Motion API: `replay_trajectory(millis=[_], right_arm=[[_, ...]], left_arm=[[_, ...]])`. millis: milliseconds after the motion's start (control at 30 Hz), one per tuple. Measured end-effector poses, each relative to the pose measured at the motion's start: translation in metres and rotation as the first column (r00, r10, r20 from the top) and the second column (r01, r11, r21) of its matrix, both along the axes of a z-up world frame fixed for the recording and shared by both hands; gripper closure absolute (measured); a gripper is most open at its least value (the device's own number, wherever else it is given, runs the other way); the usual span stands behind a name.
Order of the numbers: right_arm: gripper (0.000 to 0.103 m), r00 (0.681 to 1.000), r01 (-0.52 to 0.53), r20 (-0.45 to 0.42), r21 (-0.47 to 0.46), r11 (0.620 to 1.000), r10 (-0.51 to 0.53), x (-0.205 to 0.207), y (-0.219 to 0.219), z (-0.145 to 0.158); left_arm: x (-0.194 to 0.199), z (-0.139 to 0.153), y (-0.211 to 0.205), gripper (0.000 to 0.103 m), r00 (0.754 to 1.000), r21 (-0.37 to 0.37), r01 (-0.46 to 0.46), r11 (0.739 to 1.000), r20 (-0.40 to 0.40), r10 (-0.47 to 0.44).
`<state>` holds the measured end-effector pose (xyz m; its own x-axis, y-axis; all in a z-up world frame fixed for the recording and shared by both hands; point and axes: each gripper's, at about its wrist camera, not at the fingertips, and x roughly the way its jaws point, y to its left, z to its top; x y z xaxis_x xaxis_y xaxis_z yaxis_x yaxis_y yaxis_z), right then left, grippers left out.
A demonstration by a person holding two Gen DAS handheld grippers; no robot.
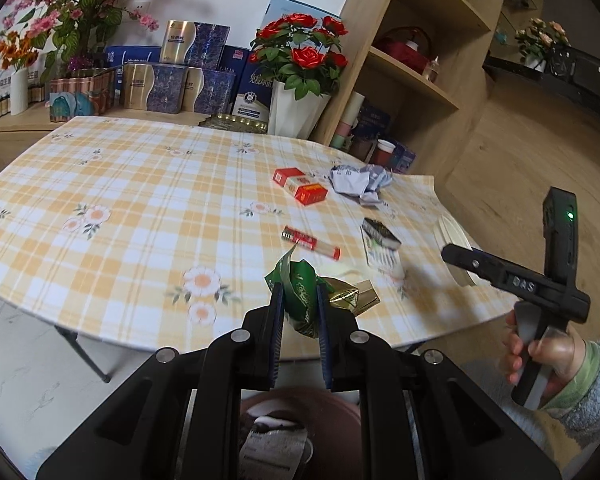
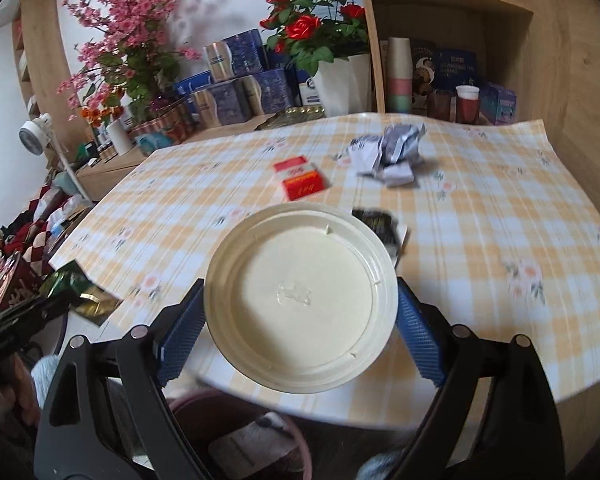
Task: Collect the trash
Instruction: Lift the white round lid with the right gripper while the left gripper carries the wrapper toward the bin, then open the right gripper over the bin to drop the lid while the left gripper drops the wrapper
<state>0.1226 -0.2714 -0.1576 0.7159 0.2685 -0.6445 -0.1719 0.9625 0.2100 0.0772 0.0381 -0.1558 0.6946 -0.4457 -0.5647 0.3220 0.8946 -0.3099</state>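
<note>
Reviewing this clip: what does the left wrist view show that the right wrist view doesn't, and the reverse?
Only the left wrist view shows the red tube lying on the table and the hand gripping the right tool's handle.

Only the right wrist view shows the full cream lid held between the right tool pads, and a white fan at far left.

Both show the green wrapper in the left tool, the red box, crumpled paper and checked tablecloth.

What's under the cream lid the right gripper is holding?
The lid hides most of what lies beneath. Checked tablecloth shows around it, a black wrapper pokes out behind its far edge, and a bin sits below its near edge.
</note>
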Motion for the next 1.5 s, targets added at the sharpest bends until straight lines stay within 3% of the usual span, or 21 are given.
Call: replay_trajectory(millis=[300,533,767,1067,1367,1500], right_arm=[[0.015,0.999,-0.017,-0.049,-0.013,1.000,0.016,-0.064,0.018,-0.036],[0.015,0.992,-0.083,-0.104,-0.102,0.991,0.072,-0.088,0.039,-0.071],[0.015,0.984,-0.138,-0.129,-0.148,0.979,0.119,-0.093,0.055,-0.087],[0.015,0.957,-0.227,-0.227,-0.189,0.955,0.183,-0.085,0.085,-0.122],[0.012,0.916,-0.329,-0.311,-0.220,0.918,0.254,-0.086,0.109,-0.146],[0.006,0.904,-0.348,-0.338,-0.227,0.910,0.262,-0.086,0.113,-0.150]], left_arm=[[-0.033,-0.011,0.008,0.087,1.000,0.053,0.023,0.998,-0.001,-0.023],[-0.045,-0.023,0.007,0.087,0.999,0.055,0.032,0.998,-0.001,-0.032],[-0.050,-0.033,0.010,0.087,1.000,0.045,0.008,0.999,-0.001,-0.008],[-0.043,-0.045,0.024,0.087,0.998,0.002,-0.042,0.999,-0.054,0.042],[-0.039,-0.051,0.013,0.087,0.997,0.027,-0.005,1.000,-0.072,0.007],[-0.038,-0.053,0.009,0.087,0.997,0.040,0.008,0.999,-0.078,-0.005]])
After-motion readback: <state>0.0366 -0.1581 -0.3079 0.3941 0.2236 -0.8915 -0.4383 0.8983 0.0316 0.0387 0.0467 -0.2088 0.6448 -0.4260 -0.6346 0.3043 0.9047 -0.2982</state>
